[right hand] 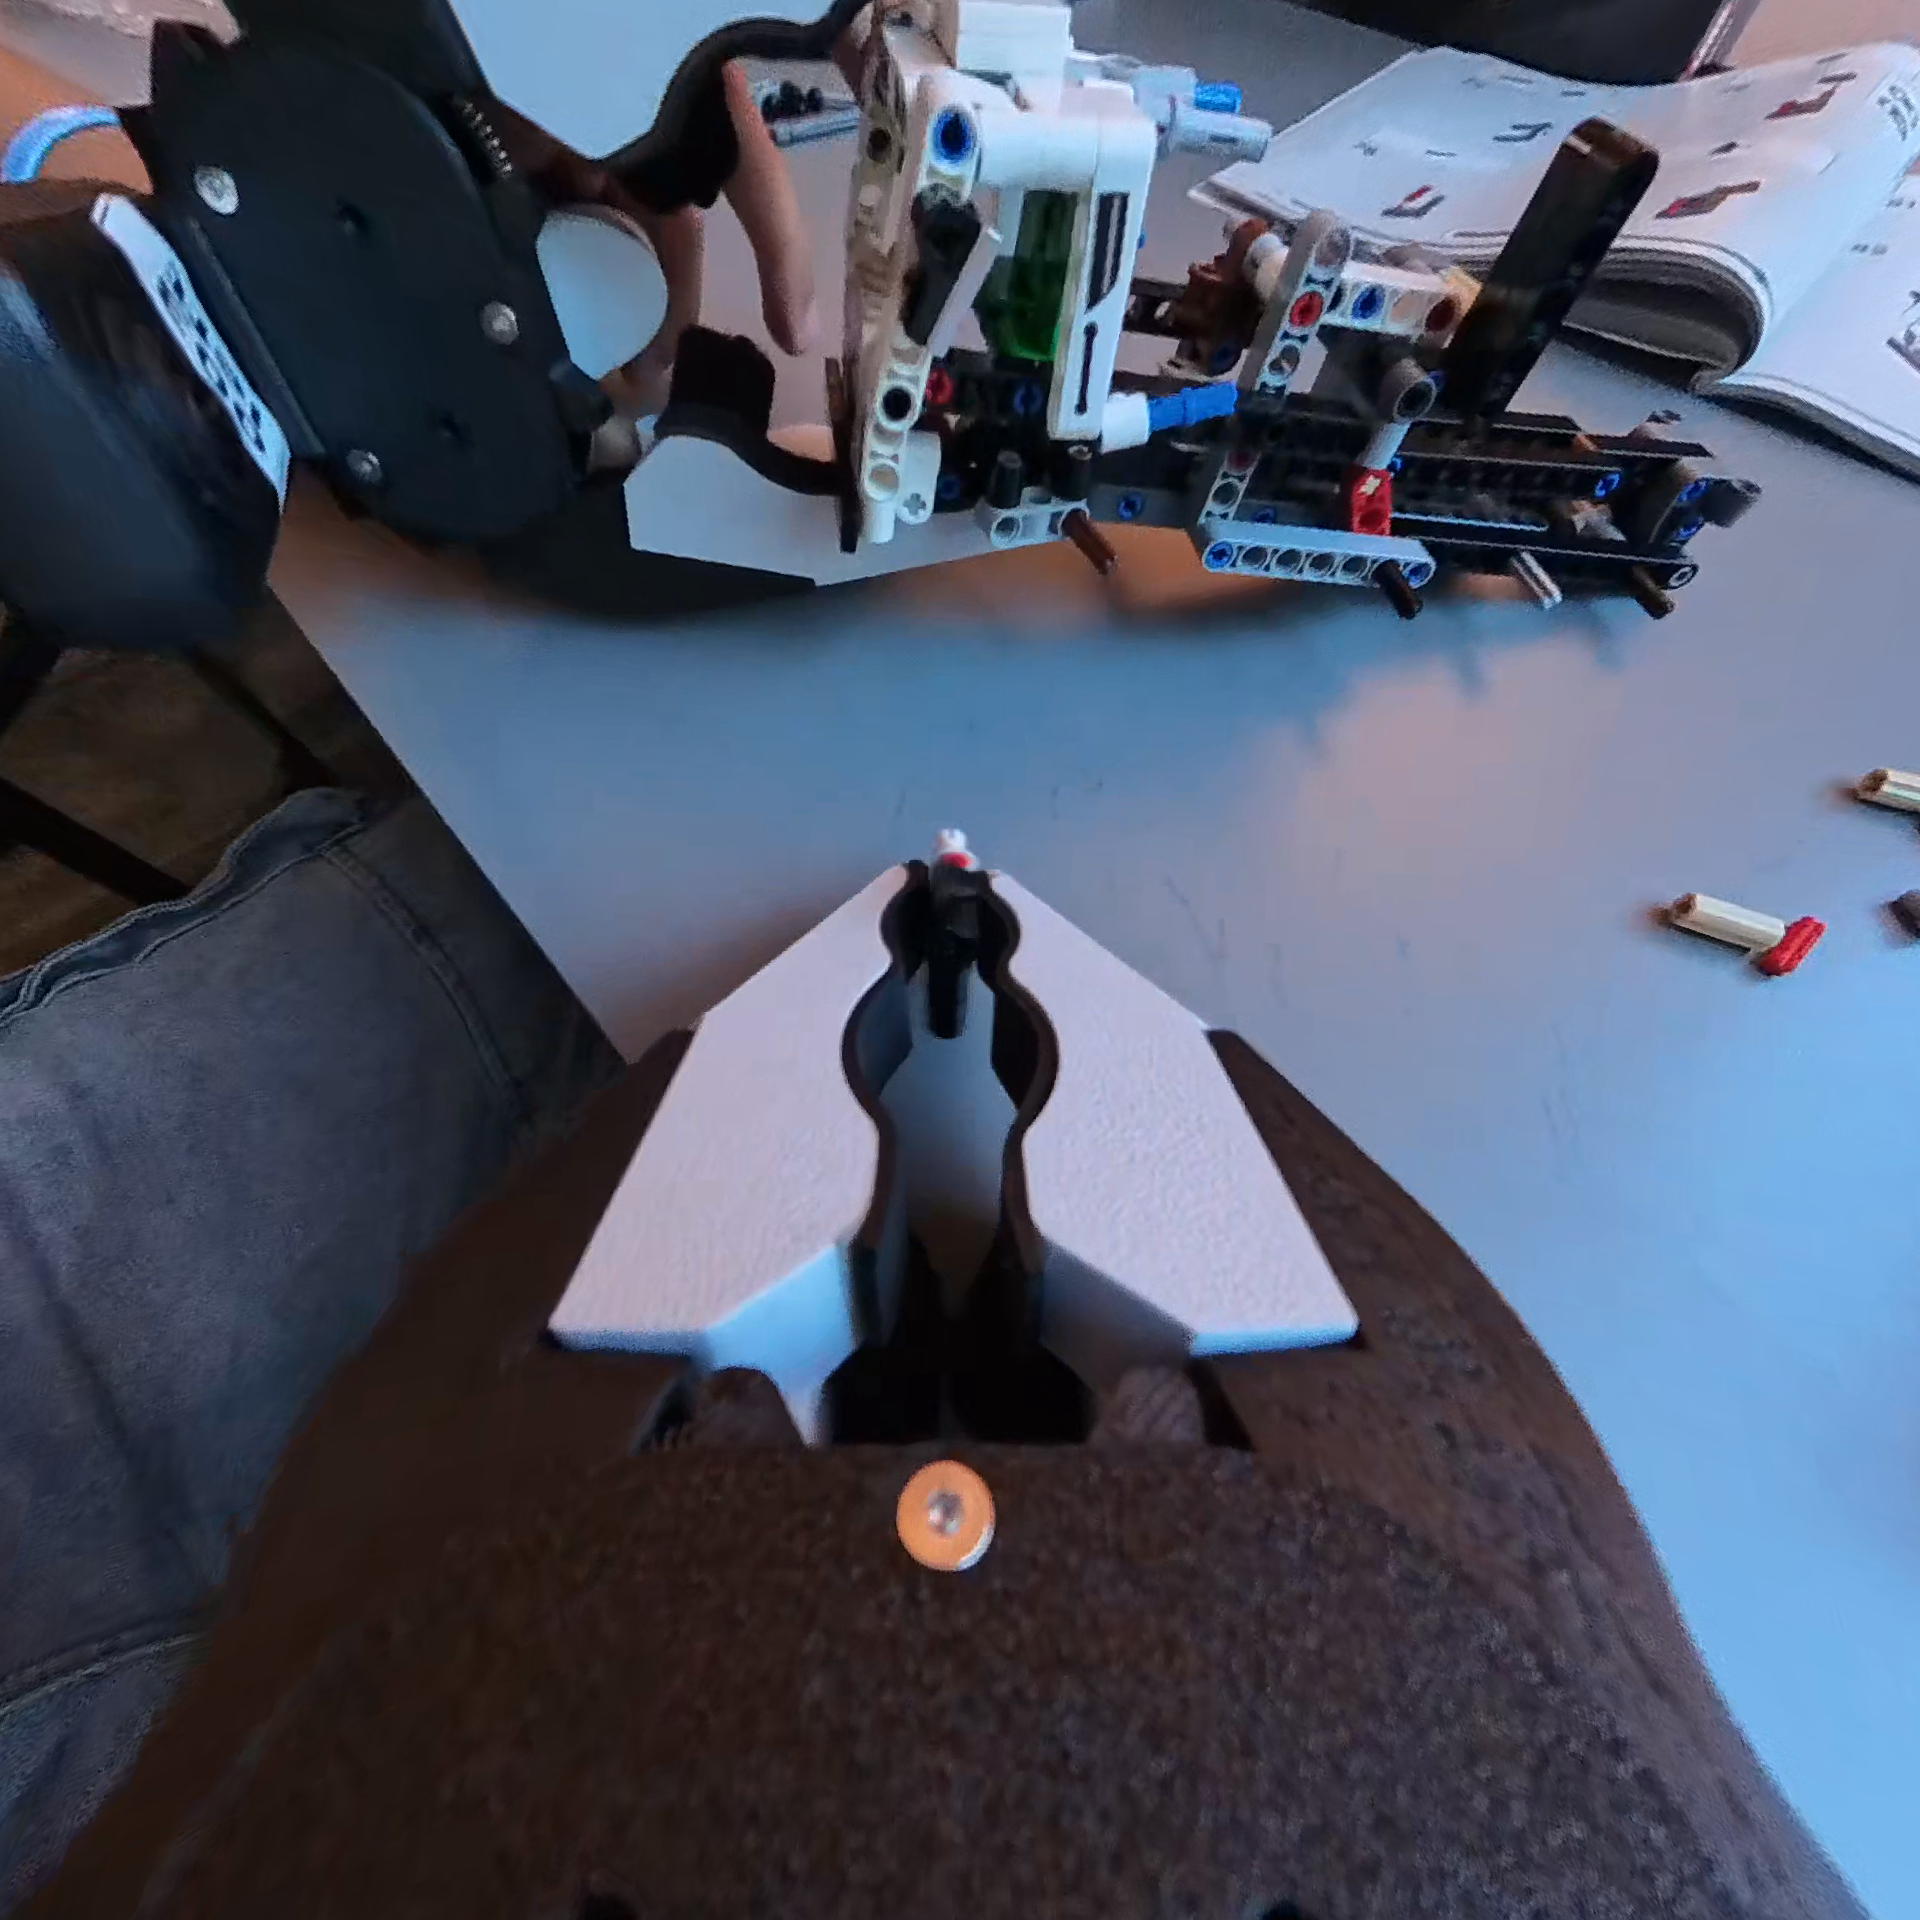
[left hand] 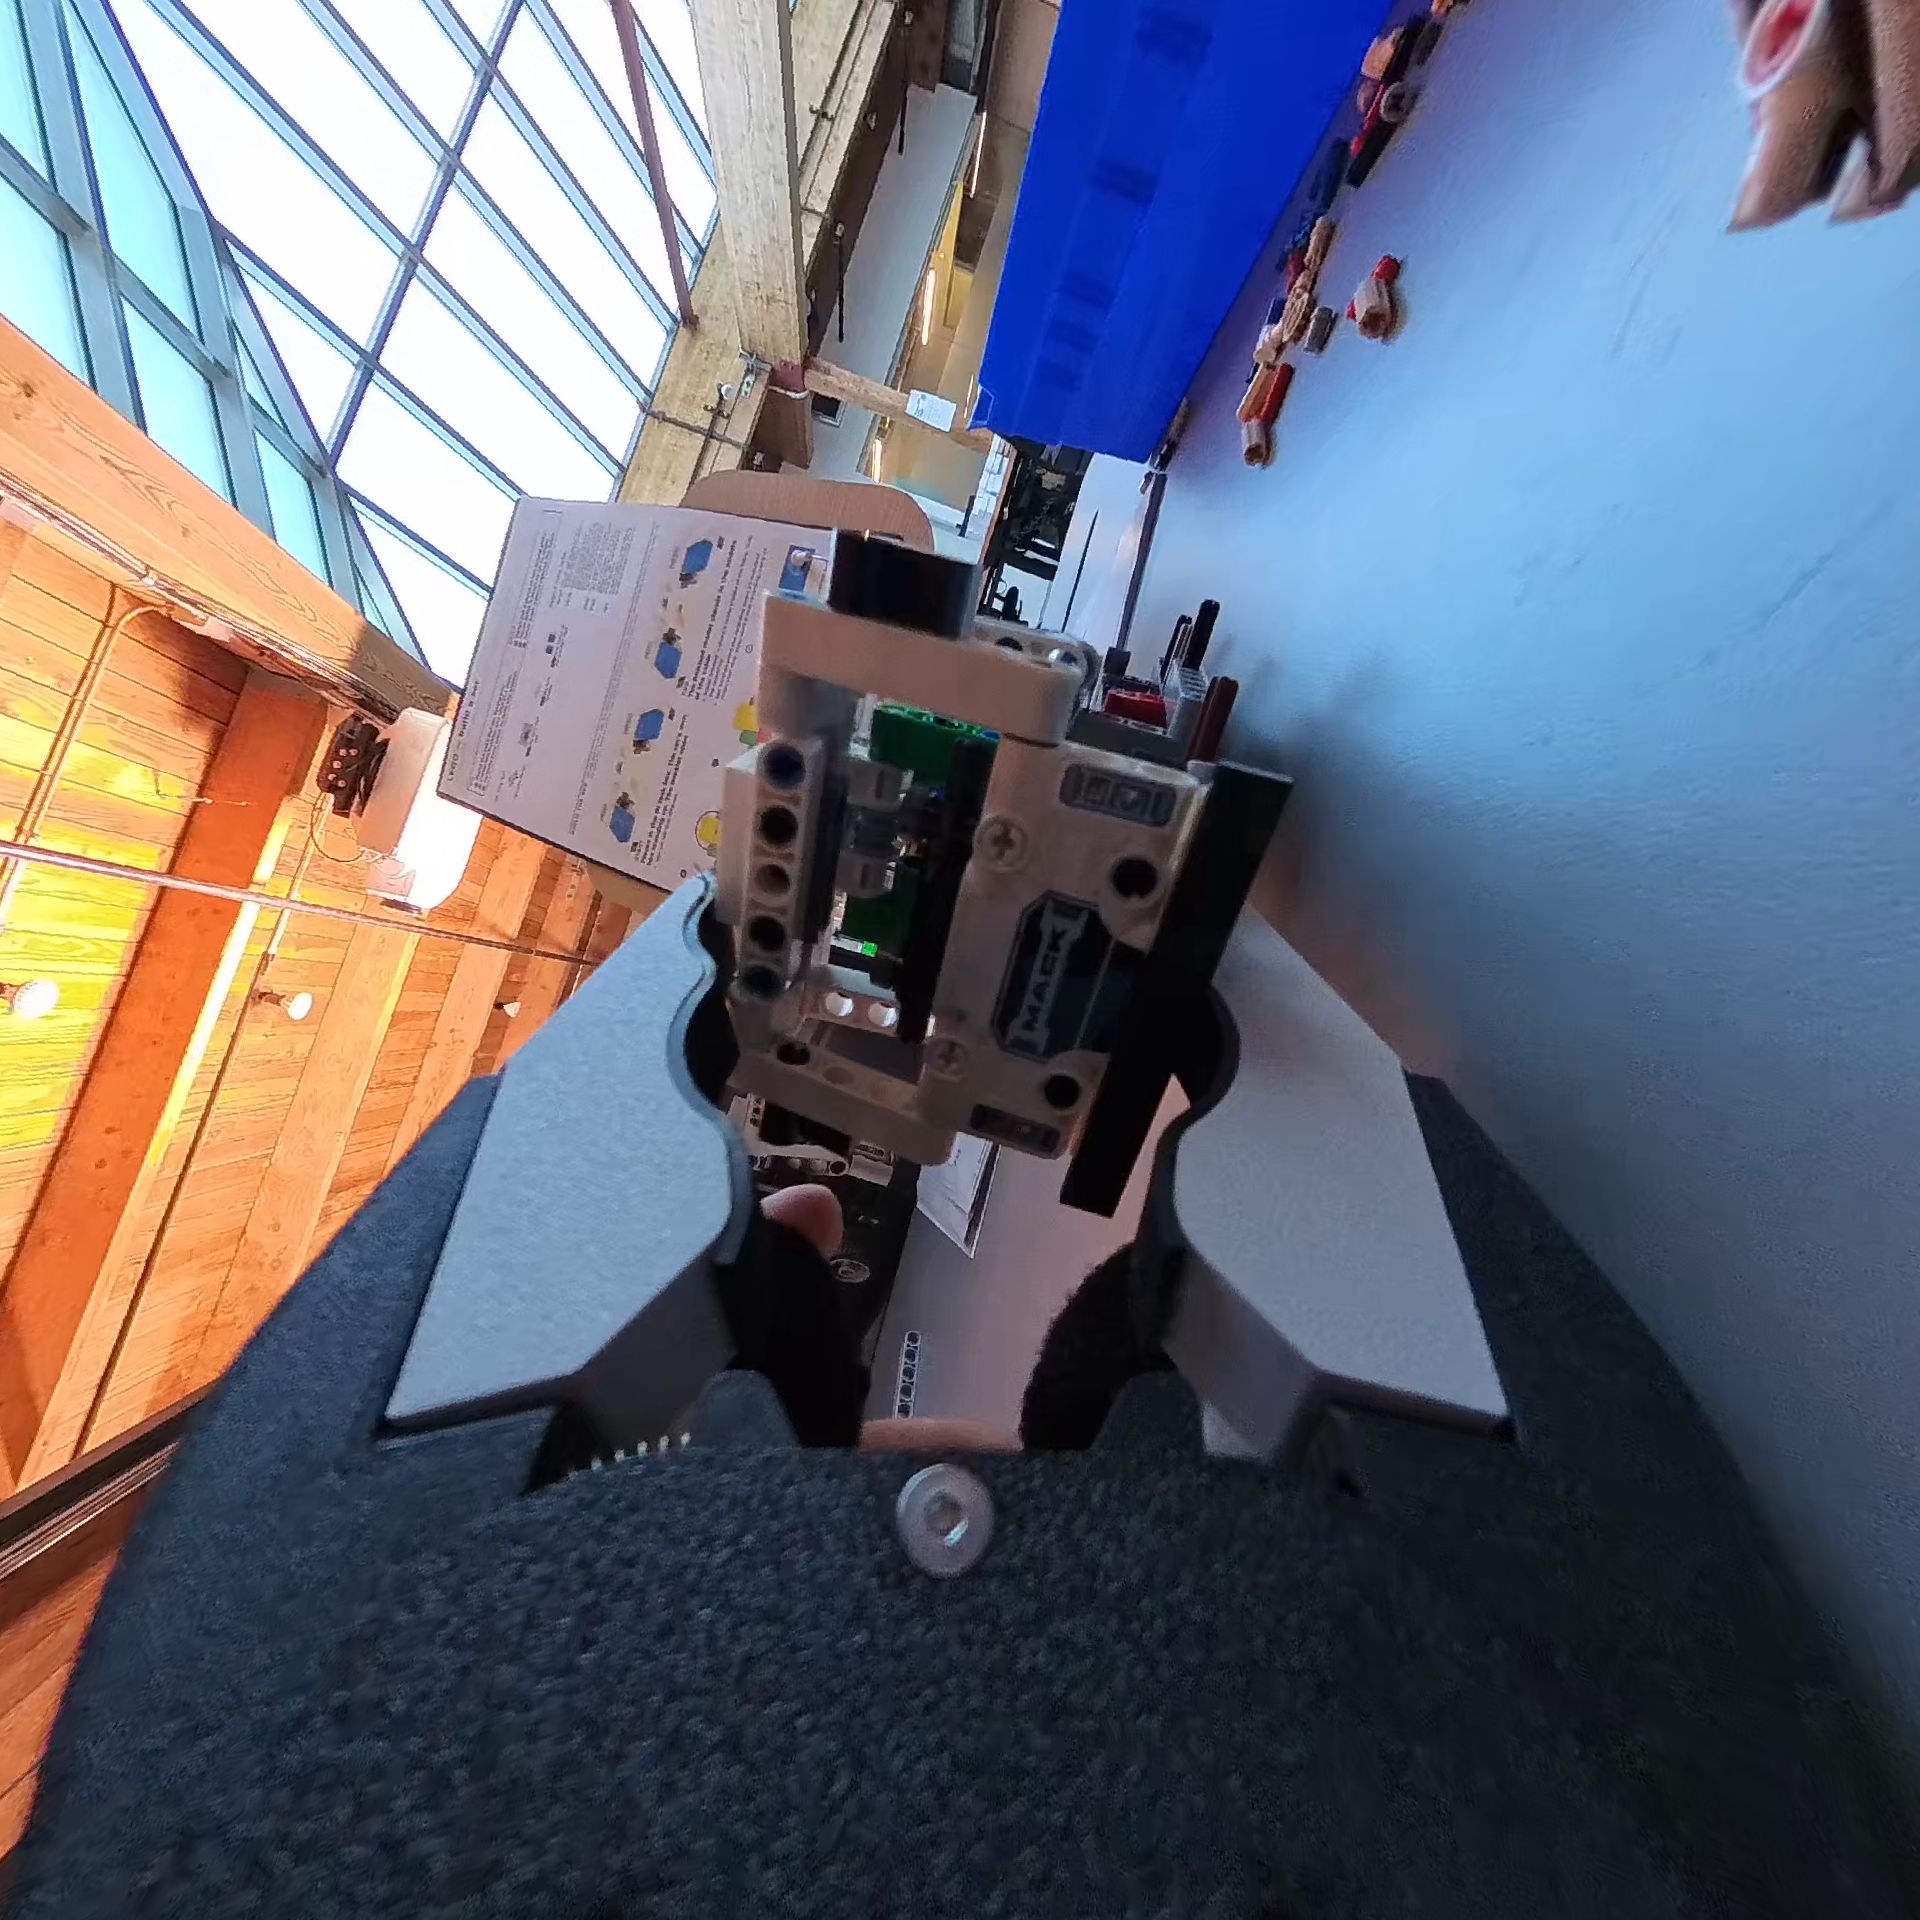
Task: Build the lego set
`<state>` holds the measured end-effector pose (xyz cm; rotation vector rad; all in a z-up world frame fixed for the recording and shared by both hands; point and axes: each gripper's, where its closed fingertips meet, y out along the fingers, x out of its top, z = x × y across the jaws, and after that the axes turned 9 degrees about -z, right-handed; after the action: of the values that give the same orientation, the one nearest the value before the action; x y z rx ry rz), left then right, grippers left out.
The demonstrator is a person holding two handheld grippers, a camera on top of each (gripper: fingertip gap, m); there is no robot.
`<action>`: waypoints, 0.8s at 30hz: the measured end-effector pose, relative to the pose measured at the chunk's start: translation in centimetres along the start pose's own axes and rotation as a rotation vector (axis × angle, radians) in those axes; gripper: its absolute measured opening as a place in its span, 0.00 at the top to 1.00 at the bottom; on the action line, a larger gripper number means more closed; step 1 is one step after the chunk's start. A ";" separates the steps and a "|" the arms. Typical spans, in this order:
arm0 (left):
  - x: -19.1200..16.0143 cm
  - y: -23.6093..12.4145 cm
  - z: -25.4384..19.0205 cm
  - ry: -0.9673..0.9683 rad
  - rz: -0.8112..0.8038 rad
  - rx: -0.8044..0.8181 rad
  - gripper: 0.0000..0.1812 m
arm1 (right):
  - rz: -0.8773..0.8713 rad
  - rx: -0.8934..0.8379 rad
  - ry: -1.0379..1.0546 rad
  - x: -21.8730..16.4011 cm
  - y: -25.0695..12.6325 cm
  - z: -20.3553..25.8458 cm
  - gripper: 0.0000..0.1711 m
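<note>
1. While the right claw (right hand: pixel 951 883) is clenched on a small black pin (right hand: pixel 948 935) with a white and red tip, at the centre of the right wrist view, the grip takes only the pin's narrow body, so I judge it could twist or slip out when pressed into a hole.
2. Since the left claw (left hand: pixel 961 997) is clamped on the front block of the lego model (right hand: pixel 997 312), in the upper middle of the right wrist view, a hard push from the pin could lever that block in the grip or pop beams apart.
3. Loose pieces (right hand: pixel 1745 930) lie at the right edge on the worktop (right hand: pixel 1143 748); a sweep of the right claw could scatter them.
4. An open instruction booklet (right hand: pixel 1714 208) lies upper right, close behind the model.
5. Seen in the right wrist view, the model is a long black beam chassis with blue and red pins, grey liftarms, and a white cab-like block with a green part inside. Its rear end seems to rest on the worktop.
6. Close up in the left wrist view, the block shows a row of holes (left hand: pixel 774 883) at centre left; which hole the pin is meant for I cannot tell.
</note>
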<state>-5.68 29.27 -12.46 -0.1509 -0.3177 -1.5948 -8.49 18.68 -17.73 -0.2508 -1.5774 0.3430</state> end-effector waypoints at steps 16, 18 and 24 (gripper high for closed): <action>0.2 -0.1 -0.1 0.011 -0.015 -0.008 0.53 | 0.089 -0.028 0.063 -1.1 -1.8 -0.8 0.89; 0.2 -0.1 -0.1 0.010 -0.015 -0.009 0.53 | 0.050 -0.017 0.044 -0.5 -2.2 -0.6 0.88; 0.3 -0.1 -0.1 0.005 -0.018 -0.012 0.53 | -0.002 -0.114 0.091 -1.3 -3.5 -0.6 0.83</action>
<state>-5.79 28.98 -12.53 -0.1534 -0.3065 -1.6150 -7.66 14.95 -17.64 -0.3478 -1.5095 0.2370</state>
